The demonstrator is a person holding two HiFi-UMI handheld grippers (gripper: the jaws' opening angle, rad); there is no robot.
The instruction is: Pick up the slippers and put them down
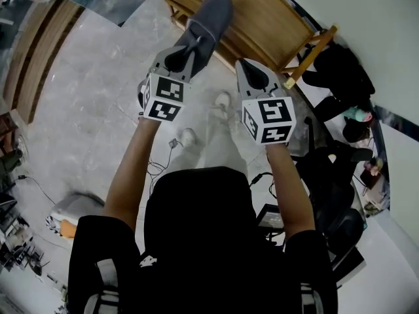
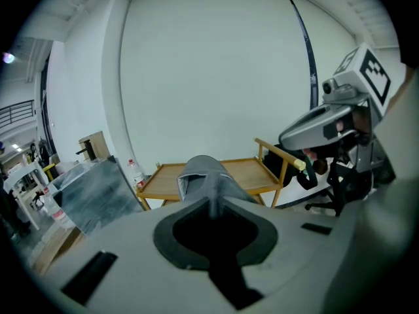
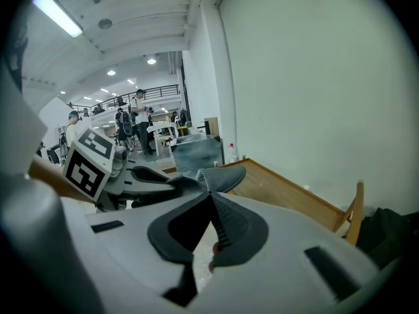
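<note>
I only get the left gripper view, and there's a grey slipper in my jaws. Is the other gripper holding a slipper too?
Observer: No. Its own view shows the right gripper shut, with nothing in it.
Operator: Where's the other slipper then?
Observer: The head view shows only your grey slipper, plus the person's white shoes on the floor.
Operator: Is anybody else around?
Observer: Yes, the right gripper view shows people standing far off in the background.

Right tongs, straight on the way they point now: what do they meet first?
Probably the wooden cart. The slipper in the left tongs sits just left of that line, though depth is unclear.
</note>
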